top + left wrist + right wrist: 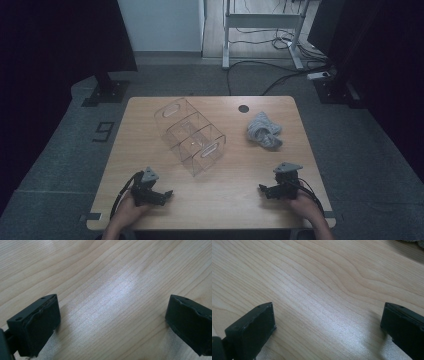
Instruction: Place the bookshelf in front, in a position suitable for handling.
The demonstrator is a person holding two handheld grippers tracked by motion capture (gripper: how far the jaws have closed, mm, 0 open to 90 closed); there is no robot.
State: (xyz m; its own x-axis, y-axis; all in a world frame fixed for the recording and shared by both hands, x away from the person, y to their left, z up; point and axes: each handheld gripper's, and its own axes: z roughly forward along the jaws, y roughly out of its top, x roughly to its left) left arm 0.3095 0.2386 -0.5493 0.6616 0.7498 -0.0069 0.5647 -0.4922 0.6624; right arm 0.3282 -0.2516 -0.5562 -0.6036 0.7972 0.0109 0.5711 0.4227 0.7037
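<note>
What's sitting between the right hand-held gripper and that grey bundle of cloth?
Nothing visible: only bare table lies between the right hand-held gripper and the grey cloth bundle. The clear plastic organizer sits off to the left.

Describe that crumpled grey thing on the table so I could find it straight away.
Start at the wooden table and look to its far right part, just right of the small dark round hole. There lies a crumpled grey cloth, soft and bunched. It is opaque and shapeless, unlike the clear, stiff plastic box lying near the middle.
</note>
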